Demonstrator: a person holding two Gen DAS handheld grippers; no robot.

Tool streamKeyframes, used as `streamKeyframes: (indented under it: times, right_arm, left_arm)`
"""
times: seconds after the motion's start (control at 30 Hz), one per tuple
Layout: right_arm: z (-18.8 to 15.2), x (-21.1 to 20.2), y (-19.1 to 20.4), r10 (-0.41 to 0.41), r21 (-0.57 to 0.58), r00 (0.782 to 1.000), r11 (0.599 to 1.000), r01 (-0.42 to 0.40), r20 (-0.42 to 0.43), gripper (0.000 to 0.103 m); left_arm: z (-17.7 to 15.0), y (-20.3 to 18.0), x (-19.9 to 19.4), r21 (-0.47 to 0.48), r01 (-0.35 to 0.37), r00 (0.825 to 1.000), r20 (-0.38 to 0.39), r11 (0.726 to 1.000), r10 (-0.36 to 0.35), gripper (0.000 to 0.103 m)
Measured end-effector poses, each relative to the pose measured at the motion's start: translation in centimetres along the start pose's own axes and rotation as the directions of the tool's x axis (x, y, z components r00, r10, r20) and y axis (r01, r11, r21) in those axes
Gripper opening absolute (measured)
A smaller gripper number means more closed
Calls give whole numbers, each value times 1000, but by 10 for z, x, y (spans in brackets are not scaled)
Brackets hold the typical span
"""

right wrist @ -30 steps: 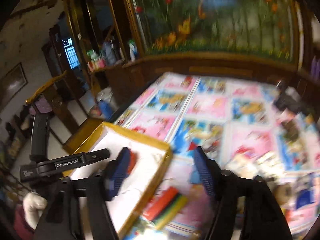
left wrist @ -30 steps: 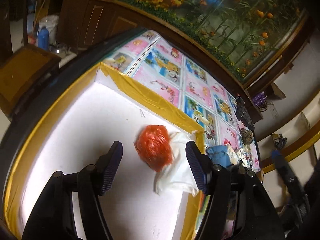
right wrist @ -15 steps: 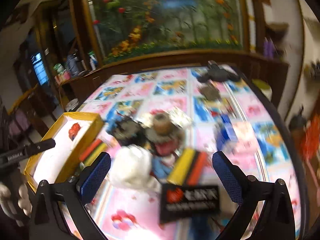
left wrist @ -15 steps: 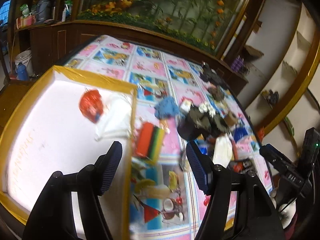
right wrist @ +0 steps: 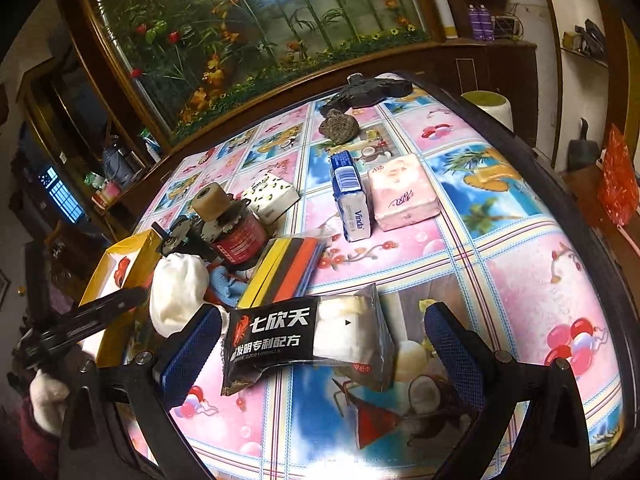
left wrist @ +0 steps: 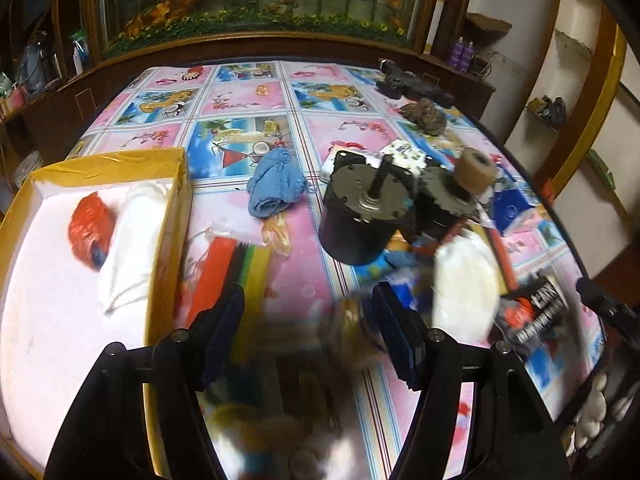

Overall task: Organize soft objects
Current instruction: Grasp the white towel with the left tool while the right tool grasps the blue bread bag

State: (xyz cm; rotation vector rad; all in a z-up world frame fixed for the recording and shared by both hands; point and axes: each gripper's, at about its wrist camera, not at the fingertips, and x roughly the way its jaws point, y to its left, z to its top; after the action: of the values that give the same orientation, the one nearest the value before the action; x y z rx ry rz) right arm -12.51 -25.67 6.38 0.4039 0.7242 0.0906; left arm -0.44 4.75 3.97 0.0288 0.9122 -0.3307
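Down at the bottom middle of the right wrist view, the right claw (right wrist: 320, 350) has just opened wide around the black packet (right wrist: 304, 340) on the tabletop (right wrist: 520, 280), light and crinkly, so probably pinch its middle.

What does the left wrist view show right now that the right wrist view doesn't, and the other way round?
Only the left wrist view shows the blue knitted cloth lying open on the table and the white cloth inside the yellow box.

Only the right wrist view shows the pink tissue pack and the blue Vinda pack.

Both show the striped sponge stack, the black motor, the black snack packet and the red item in the box.
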Motion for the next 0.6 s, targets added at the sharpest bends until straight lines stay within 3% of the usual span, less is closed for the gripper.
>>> streamKeyframes:
  times: [0.07,0.17,0.23,0.37,0.6]
  right_arm:
    - [-2,7,-2,-3,4,1000,1000,3,-7,102]
    - [-3,21,-7,-8,25,1000,1000,9,-29,102]
    - [-3,27,-11,-3,43,999,999,5,-40,102]
    - [-3,33,-17,22,77,998,997,-17,-60,102]
    - [-5,37,-22,41,111,996,993,-33,-74,102]
  left_arm:
    - [4,0,12,-15,4,1000,-21,1000,-4,65]
    - [1,-14,14,10,86,995,-44,996,-85,64]
    - [-7,-32,11,88,134,989,-69,987,-128,63]
    - [-30,-65,-5,237,230,969,-145,944,-200,62]
    - [-53,-86,-31,383,172,984,-100,907,-145,62]
